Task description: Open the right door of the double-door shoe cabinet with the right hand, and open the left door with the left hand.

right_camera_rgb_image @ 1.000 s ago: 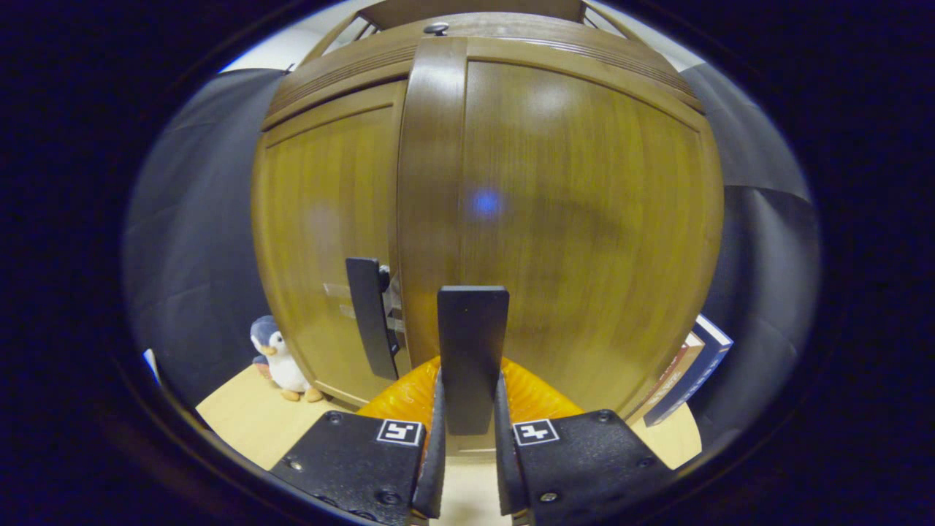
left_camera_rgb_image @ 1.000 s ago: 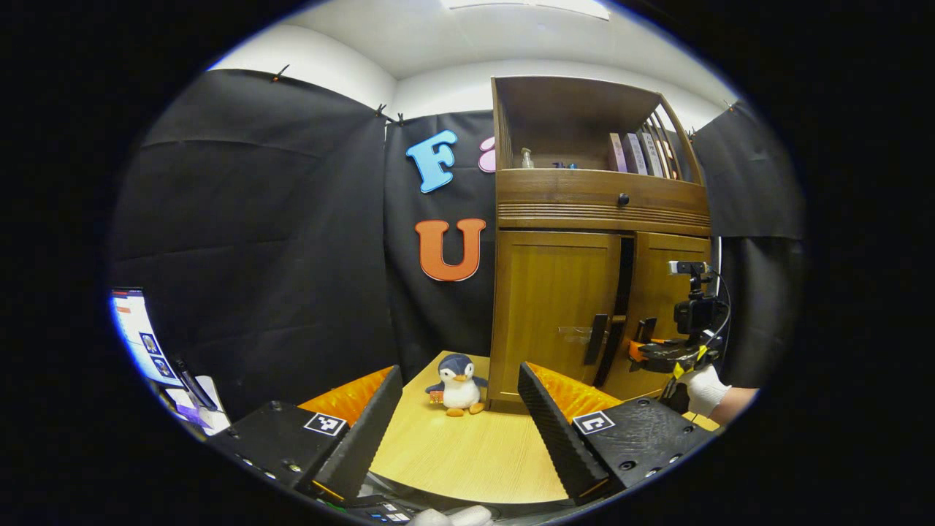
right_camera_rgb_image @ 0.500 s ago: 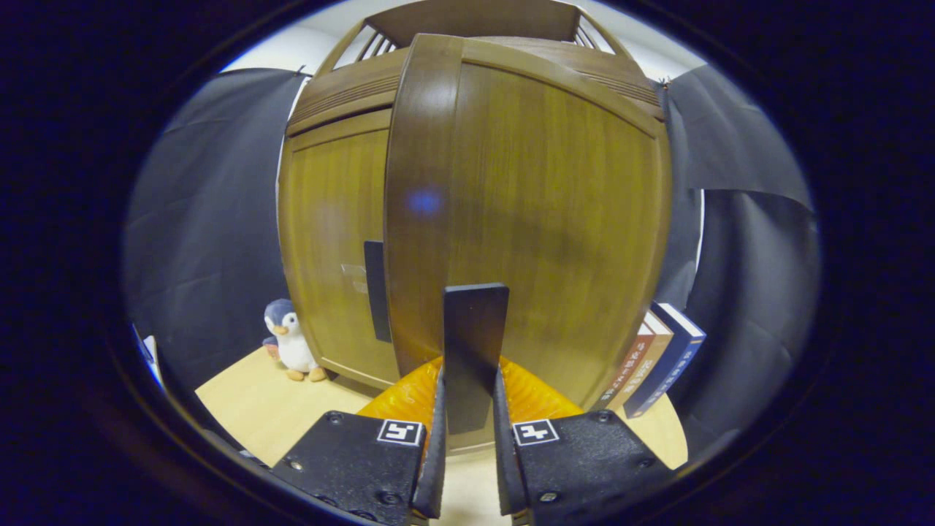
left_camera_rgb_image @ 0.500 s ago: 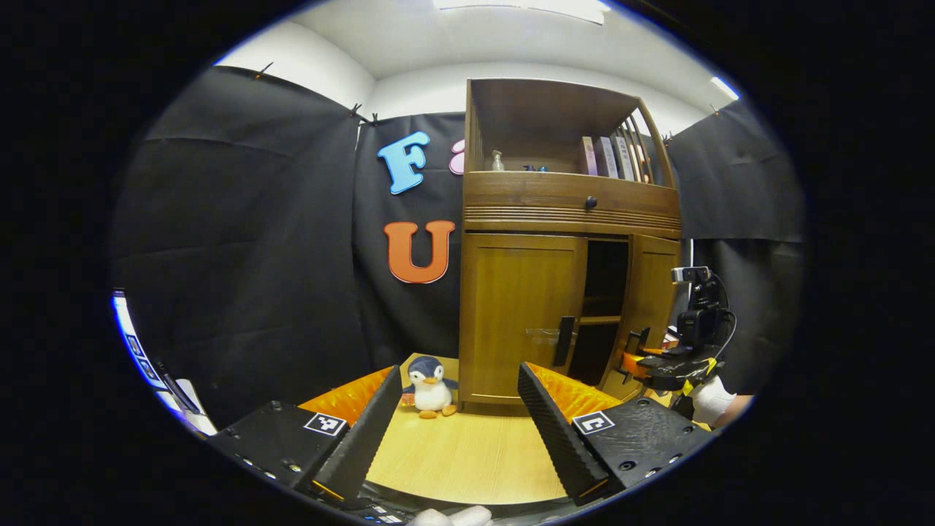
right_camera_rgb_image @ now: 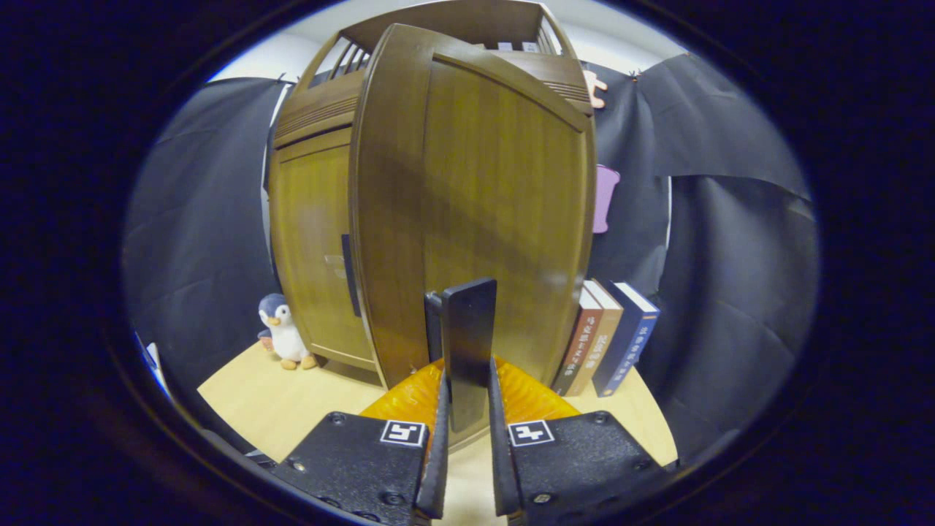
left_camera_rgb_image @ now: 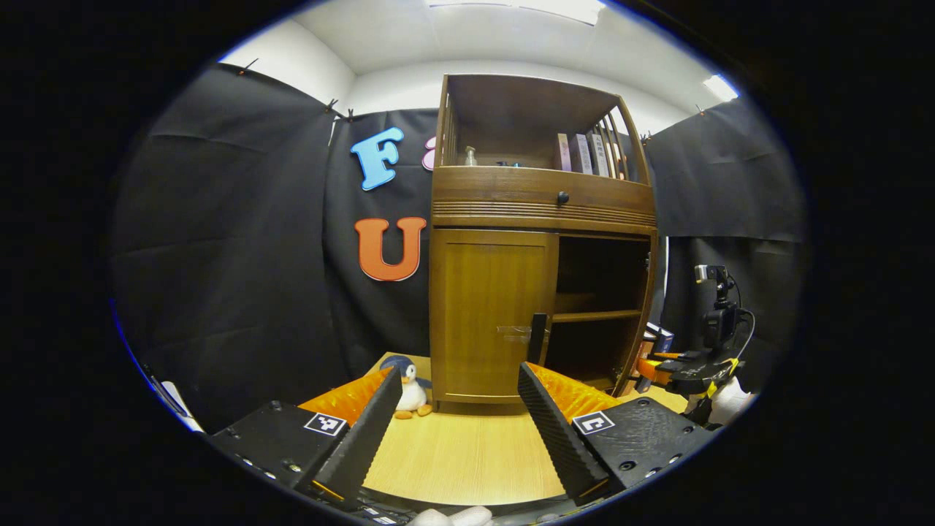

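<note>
- We have the right gripper (right_camera_rgb_image: 465,467) clamped on the right door's handle (right_camera_rgb_image: 467,351), both fingers pressing its flat sides; in the left gripper view that gripper (left_camera_rgb_image: 661,363) sits at the far right, beside the open compartment.
- The right door (right_camera_rgb_image: 475,219) of the shoe cabinet (left_camera_rgb_image: 540,197) stands swung well out, edge-on in the left gripper view, with the inner shelf (left_camera_rgb_image: 595,316) bared. The cabinet stands toward the worktop's (left_camera_rgb_image: 467,453) back edge.
- To finish this swing well, we judge the hand should follow the arc about the hinge and let the wrist turn with the handle, so that the bar is not twisted.
- The row of books (right_camera_rgb_image: 610,336) stands just beside the cabinet at the worktop's right edge; we would stop the door short of them.
- Our left gripper (left_camera_rgb_image: 460,420) waits with fingers wide apart and nothing between them, hovering over the worktop's front edge.
- The left door (left_camera_rgb_image: 489,314) is shut; its handle (left_camera_rgb_image: 537,337) runs upright along its inner edge. We would come in square, straddle the bar fully, then close.
- The penguin toy (left_camera_rgb_image: 407,387) sits by the cabinet's left front corner, near the left door's sweep, so we would open slowly.
</note>
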